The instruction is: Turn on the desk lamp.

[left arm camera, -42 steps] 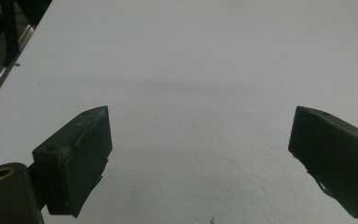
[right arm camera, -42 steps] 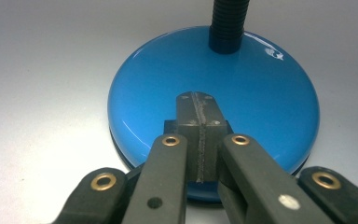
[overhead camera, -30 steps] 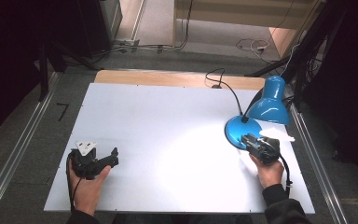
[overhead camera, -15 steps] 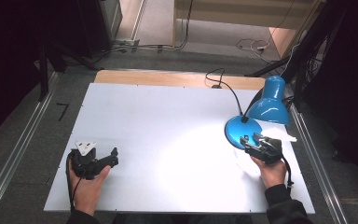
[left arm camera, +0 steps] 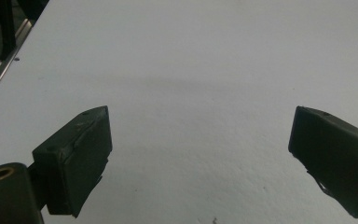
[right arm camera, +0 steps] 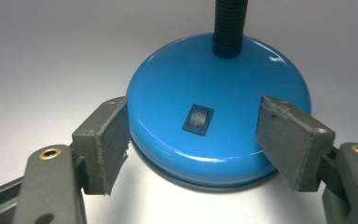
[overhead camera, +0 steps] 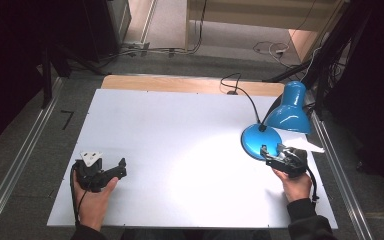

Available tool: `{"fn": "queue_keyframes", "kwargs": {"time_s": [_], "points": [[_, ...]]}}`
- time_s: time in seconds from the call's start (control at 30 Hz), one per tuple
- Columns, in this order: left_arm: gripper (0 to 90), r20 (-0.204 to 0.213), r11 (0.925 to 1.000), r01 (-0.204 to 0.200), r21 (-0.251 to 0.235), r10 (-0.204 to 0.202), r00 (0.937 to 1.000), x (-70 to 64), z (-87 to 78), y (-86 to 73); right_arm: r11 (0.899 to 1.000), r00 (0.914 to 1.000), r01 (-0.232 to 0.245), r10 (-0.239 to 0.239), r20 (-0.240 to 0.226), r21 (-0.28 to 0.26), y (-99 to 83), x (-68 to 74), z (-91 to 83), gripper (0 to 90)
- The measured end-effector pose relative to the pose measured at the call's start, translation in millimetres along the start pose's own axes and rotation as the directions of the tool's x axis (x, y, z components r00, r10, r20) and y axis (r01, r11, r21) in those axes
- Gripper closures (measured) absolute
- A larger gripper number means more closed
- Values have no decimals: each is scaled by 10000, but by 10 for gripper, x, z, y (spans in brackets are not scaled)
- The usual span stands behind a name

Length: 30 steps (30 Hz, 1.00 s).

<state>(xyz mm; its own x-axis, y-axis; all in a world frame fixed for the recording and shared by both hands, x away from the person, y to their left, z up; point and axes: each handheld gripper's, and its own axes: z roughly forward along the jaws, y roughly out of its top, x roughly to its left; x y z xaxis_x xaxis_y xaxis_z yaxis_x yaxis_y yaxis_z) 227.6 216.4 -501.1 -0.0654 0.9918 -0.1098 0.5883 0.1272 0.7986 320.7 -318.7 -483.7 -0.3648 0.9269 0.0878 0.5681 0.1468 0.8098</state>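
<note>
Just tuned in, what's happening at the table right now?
A person holds a gripper in each hand. The right gripper is open, its jaws on either side of the blue lamp base, near the rocker switch. The lamp is lit. The left gripper rests open on the white table, holding nothing.

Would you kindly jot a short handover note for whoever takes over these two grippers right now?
Right gripper: open, jaws either side of the blue lamp base; the left jaw looks about touching its rim, the right apart.
Left gripper: open, holding nothing, over the white table at its near left.
The lamp stands at the table's right edge, lit, shade pointing down.
Done: right gripper at the base, facing the rocker switch.
Left: probably close on the base or press the switch.
</note>
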Motion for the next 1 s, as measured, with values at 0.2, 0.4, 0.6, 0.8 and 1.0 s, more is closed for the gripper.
{"fn": "queue_keyframes", "kwargs": {"time_s": [0.2, 0.4, 0.6, 0.8, 1.0], "points": [[69, -7, 10000, -4, 13, 4, 10000, 0, 0, -1, 10000, 10000, -30, 30, -34, -28, -1, -2, -42, 230], [69, 2, 10000, 27, 12, -27, 10000, 4, -2, -1, 9999, 9999, -136, 136, -82, -42, -4, -6, -79, 215], [69, 2, 10000, 14, 25, -14, 10000, 5, -2, -1, 10000, 9999, -15, 15, -100, 29, -10, 12, -100, 205], [69, 20, 10000, 25, 33, -25, 10000, 7, -4, -1, 10000, 10000, -18, 18, -95, 18, -22, 11, -130, 197], [69, 4, 10000, 8, 45, -8, 10000, 6, -4, -3, 10000, 10000, -29, 29, -73, 31, -39, 0, -166, 192]]}}
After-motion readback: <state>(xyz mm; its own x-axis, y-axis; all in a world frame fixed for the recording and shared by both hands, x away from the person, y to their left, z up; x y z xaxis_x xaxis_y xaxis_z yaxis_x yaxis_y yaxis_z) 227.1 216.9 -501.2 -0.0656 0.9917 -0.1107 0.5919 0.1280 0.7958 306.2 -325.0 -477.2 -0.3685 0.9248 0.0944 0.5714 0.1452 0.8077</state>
